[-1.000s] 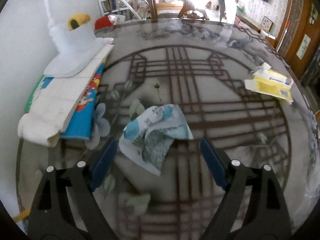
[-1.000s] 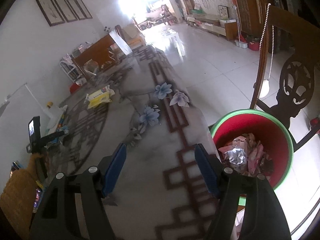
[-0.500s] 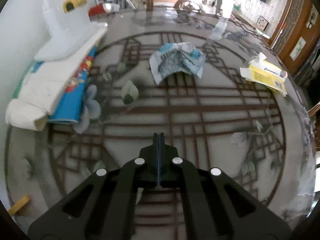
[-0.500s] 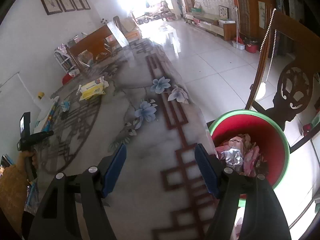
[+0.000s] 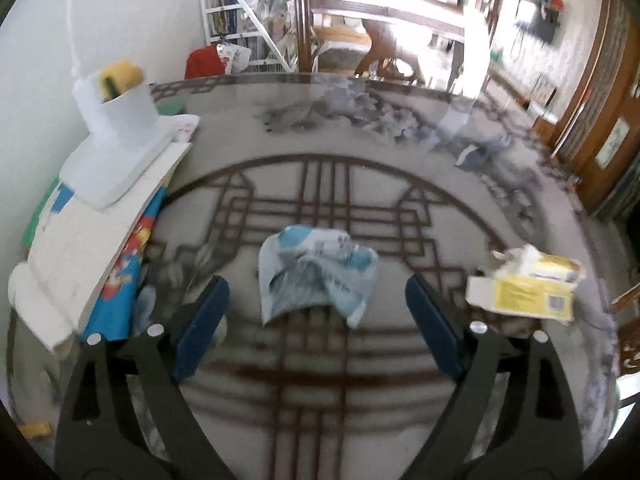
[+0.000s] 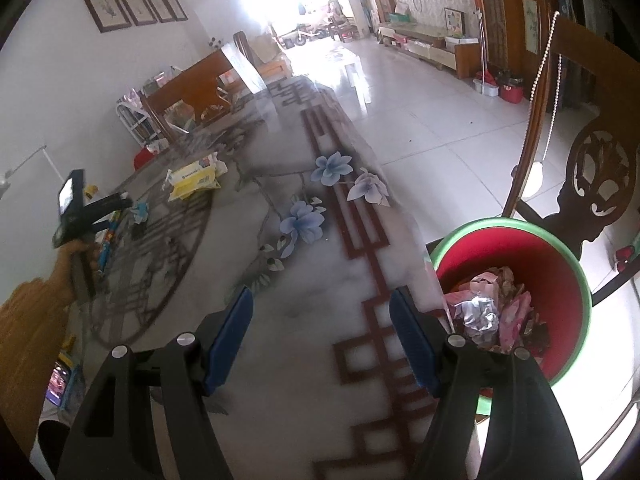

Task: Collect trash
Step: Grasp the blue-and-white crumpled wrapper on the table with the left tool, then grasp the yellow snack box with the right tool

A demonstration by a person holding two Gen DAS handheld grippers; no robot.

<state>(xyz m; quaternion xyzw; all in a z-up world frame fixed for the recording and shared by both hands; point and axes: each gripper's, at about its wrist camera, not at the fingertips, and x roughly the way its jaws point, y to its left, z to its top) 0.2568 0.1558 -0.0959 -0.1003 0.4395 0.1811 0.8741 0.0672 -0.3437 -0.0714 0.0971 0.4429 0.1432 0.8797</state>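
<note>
left wrist view: left gripper (image 5: 316, 312), its jaws opening and empty, should straddle the crumpled wrapper (image 5: 316, 270) at frame centre before closing.

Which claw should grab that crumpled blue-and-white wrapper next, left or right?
Left. The left claw faces the crumpled wrapper, its jaws opening with the wrapper just ahead between them. The right claw is open over bare table beside the red bin, far from it.
</note>
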